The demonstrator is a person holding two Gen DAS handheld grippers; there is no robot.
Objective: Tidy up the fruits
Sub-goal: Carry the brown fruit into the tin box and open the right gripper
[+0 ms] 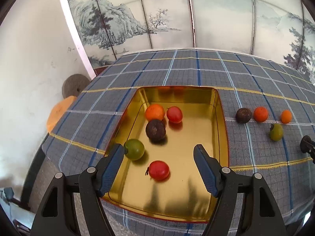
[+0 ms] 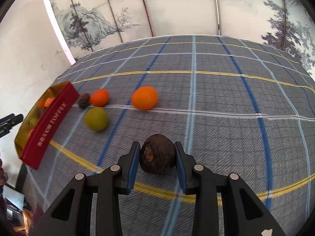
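Gripping a dark brown fruit (image 2: 158,154) between its blue pads, the right gripper (image 2: 157,157) fills the lower middle of the right wrist view; the pads press on both sides of the fruit, above the checked tablecloth (image 2: 216,98); whether the fruit still touches the cloth cannot be told. Further up and left in that view lie a green fruit (image 2: 96,118), two orange fruits (image 2: 99,97) (image 2: 144,97) and a small dark fruit (image 2: 84,100), loose on the cloth; the red-sided tin (image 2: 51,123) sits at the left edge, tilted by the lens.

The left gripper (image 1: 159,153) stands wide with nothing between its fingers, low in the left wrist view over the near half of the gold tin (image 1: 222,118); inside the tin lie an orange fruit (image 1: 154,112), two red fruits (image 1: 174,114) (image 1: 158,170), a dark fruit (image 1: 155,130) and a green fruit (image 1: 134,149), the green one just beside the left finger (image 1: 112,167). Right of the tin, on the cloth, sit a dark fruit (image 1: 243,115), two orange ones (image 1: 260,114) (image 1: 286,116) and a green one (image 1: 276,132); a painted screen (image 1: 157,15) stands behind the table.
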